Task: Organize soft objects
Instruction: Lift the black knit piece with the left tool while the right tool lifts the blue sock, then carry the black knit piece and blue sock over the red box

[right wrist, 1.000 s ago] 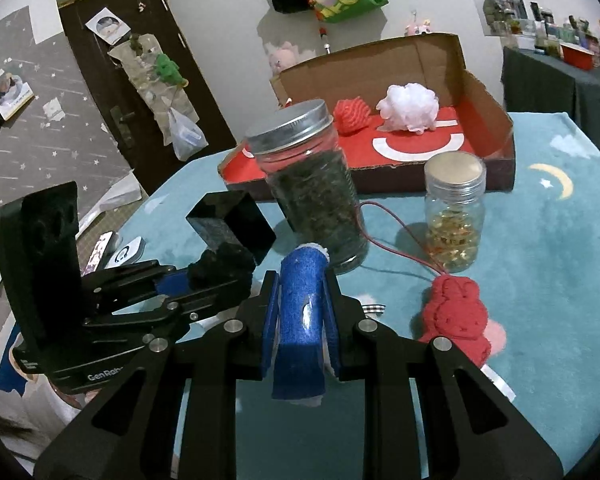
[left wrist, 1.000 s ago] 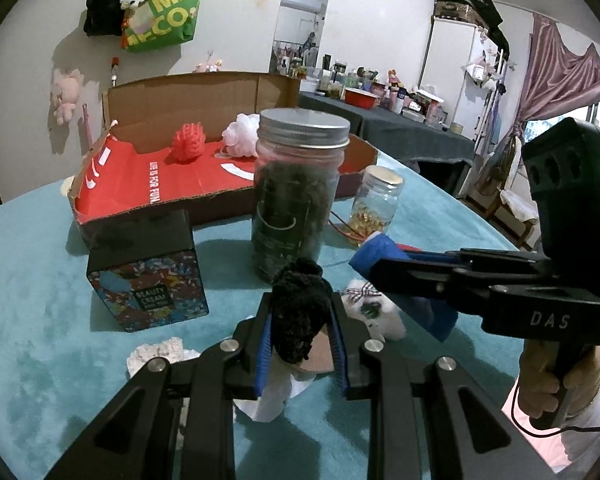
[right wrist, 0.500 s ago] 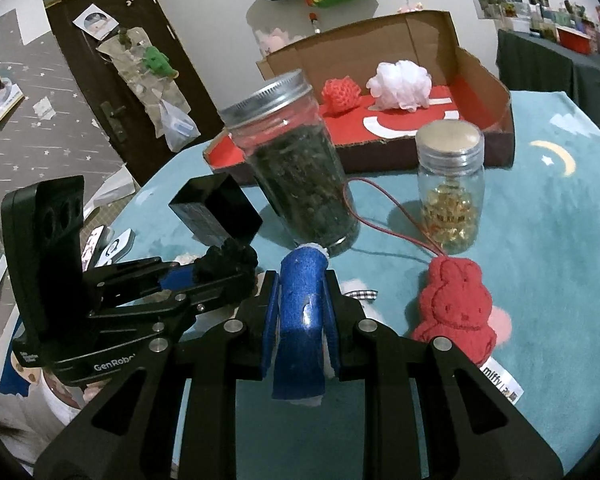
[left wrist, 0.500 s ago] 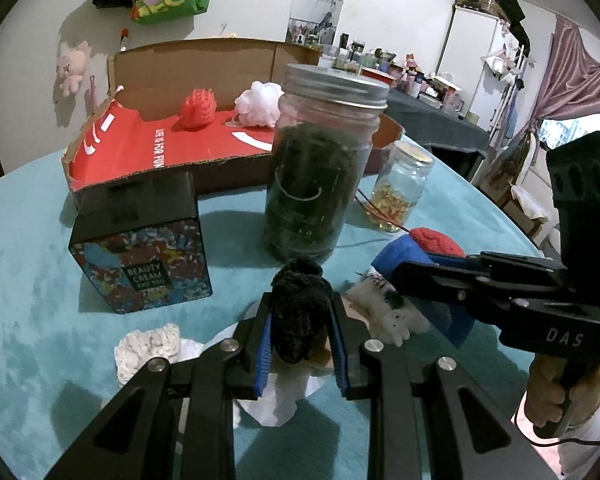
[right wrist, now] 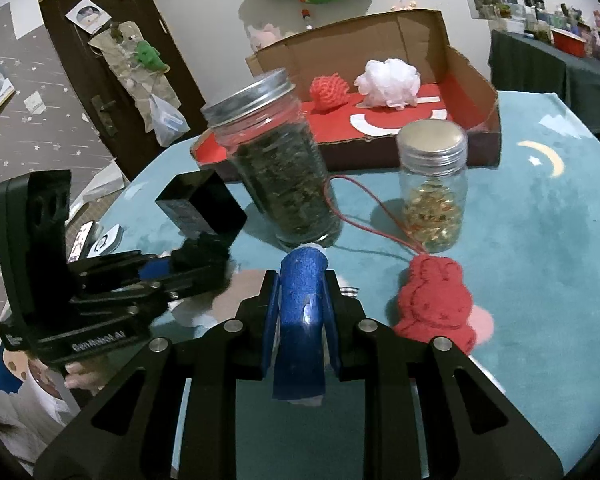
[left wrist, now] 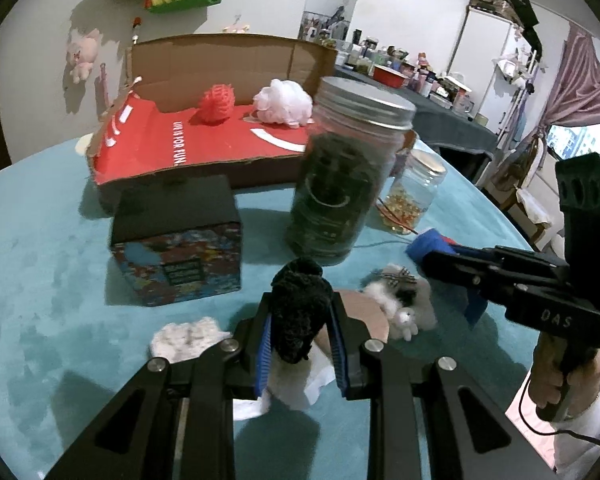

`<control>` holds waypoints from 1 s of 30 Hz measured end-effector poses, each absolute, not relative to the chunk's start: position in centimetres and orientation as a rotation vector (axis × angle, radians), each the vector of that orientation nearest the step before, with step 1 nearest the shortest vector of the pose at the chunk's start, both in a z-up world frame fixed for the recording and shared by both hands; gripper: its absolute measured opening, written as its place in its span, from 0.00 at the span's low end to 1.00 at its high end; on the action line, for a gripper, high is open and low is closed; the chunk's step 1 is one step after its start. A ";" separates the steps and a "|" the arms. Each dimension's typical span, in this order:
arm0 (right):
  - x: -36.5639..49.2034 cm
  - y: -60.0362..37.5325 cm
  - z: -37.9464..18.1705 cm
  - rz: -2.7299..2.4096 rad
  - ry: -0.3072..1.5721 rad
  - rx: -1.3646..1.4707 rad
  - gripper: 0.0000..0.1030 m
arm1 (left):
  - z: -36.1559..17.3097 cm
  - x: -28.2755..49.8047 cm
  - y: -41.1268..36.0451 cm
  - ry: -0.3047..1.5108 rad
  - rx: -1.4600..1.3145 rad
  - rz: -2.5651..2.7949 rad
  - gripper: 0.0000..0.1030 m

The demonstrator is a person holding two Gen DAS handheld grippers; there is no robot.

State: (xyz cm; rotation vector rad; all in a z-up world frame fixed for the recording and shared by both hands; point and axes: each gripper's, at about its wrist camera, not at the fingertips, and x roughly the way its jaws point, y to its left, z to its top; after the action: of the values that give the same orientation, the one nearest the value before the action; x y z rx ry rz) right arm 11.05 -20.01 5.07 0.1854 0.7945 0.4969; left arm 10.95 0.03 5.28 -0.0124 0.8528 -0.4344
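My left gripper (left wrist: 300, 320) is shut on a black fuzzy soft object (left wrist: 298, 312), held just above the teal table. My right gripper (right wrist: 302, 300) is shut on a blue soft piece (right wrist: 302, 320); it also shows at the right of the left wrist view, right gripper (left wrist: 432, 252). At the back stands an open cardboard box (left wrist: 228, 60) with a red floor, holding a red puff (left wrist: 216, 102) and a white puff (left wrist: 284, 100). A red bunny plush (right wrist: 436, 300) lies on the table to my right. A small white plush (left wrist: 404, 304) and a white knitted piece (left wrist: 188, 336) lie near the left gripper.
A tall glass jar (left wrist: 344, 176) of dark contents and a small jar (right wrist: 434, 184) with golden contents stand between the grippers and the box. A black patterned box (left wrist: 178, 236) sits left of the tall jar. White tissue (left wrist: 296, 388) lies under the left gripper. A red cord (right wrist: 360, 216) runs from the bunny.
Both views have tilted slightly downward toward the table, so jars and box sit higher and closer. Both grips are unchanged.
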 end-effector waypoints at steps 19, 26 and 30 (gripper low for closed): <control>12.0 -23.6 6.8 0.400 0.853 0.115 0.20 | 7.9 12.2 6.5 0.931 -0.049 -0.304 0.26; 12.6 -25.1 7.1 0.382 0.874 0.122 0.20 | 7.8 13.1 8.0 0.962 -0.003 -0.279 0.26; 13.1 -26.3 7.0 0.356 0.877 0.118 0.20 | 7.4 14.0 8.6 0.975 0.030 -0.270 0.26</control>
State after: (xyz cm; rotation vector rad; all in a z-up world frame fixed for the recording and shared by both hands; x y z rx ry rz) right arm 13.07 -26.29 6.96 0.1185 0.8767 0.3563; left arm 14.04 8.60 7.35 0.0300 0.9753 -0.2704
